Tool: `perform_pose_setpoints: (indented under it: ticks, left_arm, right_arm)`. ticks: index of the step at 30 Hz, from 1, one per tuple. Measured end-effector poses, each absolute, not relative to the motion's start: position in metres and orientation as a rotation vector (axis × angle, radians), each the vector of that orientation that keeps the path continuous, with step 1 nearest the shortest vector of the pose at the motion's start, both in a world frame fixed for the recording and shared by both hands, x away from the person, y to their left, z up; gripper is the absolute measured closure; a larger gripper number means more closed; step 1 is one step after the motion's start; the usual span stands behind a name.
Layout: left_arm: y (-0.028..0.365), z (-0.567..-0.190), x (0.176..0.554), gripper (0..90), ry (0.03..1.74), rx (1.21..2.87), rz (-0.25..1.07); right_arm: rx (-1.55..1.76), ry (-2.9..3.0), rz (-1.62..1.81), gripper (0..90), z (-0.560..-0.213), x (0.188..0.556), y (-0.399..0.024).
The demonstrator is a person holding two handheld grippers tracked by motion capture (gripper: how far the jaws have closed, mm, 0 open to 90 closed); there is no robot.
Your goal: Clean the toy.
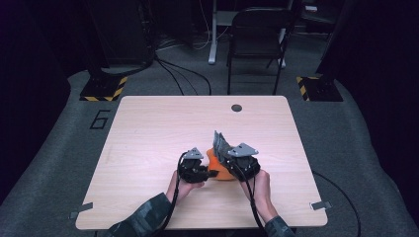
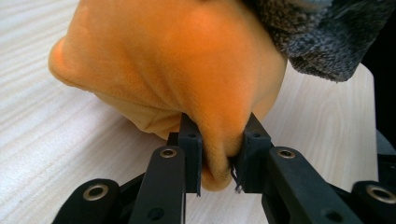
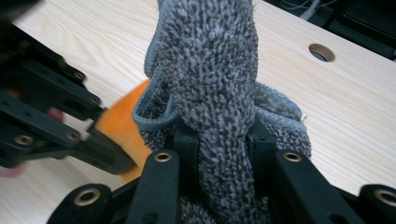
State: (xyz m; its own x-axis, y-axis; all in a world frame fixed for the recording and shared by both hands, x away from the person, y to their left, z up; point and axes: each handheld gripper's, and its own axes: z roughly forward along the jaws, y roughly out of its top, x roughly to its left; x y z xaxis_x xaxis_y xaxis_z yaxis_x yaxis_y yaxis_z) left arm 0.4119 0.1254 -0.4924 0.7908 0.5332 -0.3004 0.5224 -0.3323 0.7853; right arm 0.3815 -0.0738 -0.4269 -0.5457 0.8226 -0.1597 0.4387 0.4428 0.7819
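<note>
Here, left gripper (image 2: 219,161) clamped on orange cloth (image 2: 173,65) at lower centre; right gripper (image 3: 219,144) pinching grey towel (image 3: 212,79) (upright fold, long axis rising toward top of frame), overlapping orange.

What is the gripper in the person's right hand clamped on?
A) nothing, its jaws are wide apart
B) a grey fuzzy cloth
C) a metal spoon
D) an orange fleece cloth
B: in the right gripper view the right gripper has a fold of the grey fuzzy cloth pinched between its two black jaws, while the orange cloth is gripped by the left gripper.
</note>
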Motion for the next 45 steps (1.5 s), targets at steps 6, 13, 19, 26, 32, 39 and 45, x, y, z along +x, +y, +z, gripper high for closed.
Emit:
perform_pose_setpoints:
  ticks: [6, 13, 19, 26, 32, 39, 45]
  left_arm:
    - [0.126, -0.493, 0.412, 75.5, 0.776, 1.998, 0.023]
    - [0.124, -0.494, 0.410, 75.5, 0.770, 1.991, 0.030]
    - [0.125, -0.494, 0.412, 75.3, 0.761, 1.993, 0.023]
    - [0.126, -0.494, 0.412, 75.0, 0.739, 1.995, 0.035]
    - [0.124, -0.494, 0.411, 75.0, 0.726, 2.007, 0.049]
    - [0.124, -0.494, 0.411, 75.0, 0.724, 2.007, 0.058]
    - [0.123, -0.495, 0.411, 74.8, 0.721, 2.011, 0.062]
  right_arm:
    - [1.095, 2.154, 0.922, 71.8, -0.430, 0.384, -0.089]
    - [1.300, 2.125, 0.826, 71.7, -0.451, 0.401, -0.133]
    - [1.399, 2.160, 0.723, 71.8, -0.475, 0.416, -0.148]
    - [1.415, 2.140, 0.727, 72.3, -0.467, 0.417, -0.154]
    - [1.249, 2.092, 1.027, 72.3, -0.406, 0.385, -0.137]
    - [1.035, 2.188, 1.052, 72.2, -0.401, 0.368, -0.081]
    - [1.075, 2.199, 0.945, 72.2, -0.425, 0.381, -0.081]
